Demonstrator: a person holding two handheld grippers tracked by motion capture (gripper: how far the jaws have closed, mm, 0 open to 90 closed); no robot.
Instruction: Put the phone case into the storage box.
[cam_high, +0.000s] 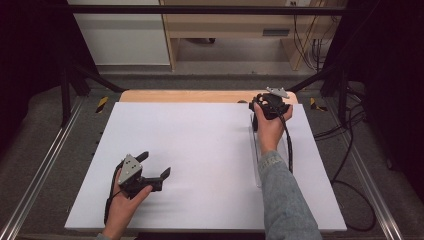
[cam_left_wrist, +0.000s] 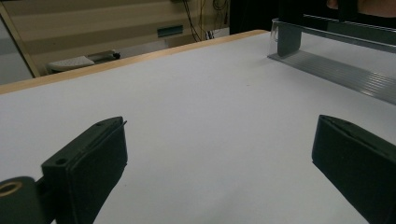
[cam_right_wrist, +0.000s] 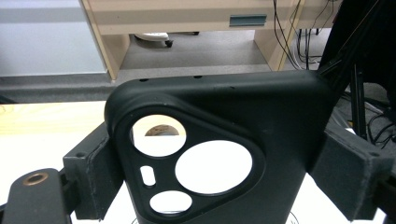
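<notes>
I see my right gripper (cam_high: 270, 104) at the far right of the white table (cam_high: 200, 150). It is squeezed tight on a black phone case (cam_right_wrist: 219, 154), one jaw on each long side. The case stands up tall, and its camera holes face me. Just near of it lies a clear holder (cam_left_wrist: 327, 60), long from near to far. My left gripper (cam_high: 152, 165) waits at the near left, jaws wide apart with nothing between them. It is well apart from the case. So my right hand is the close one, and I think the case goes down next.
</notes>
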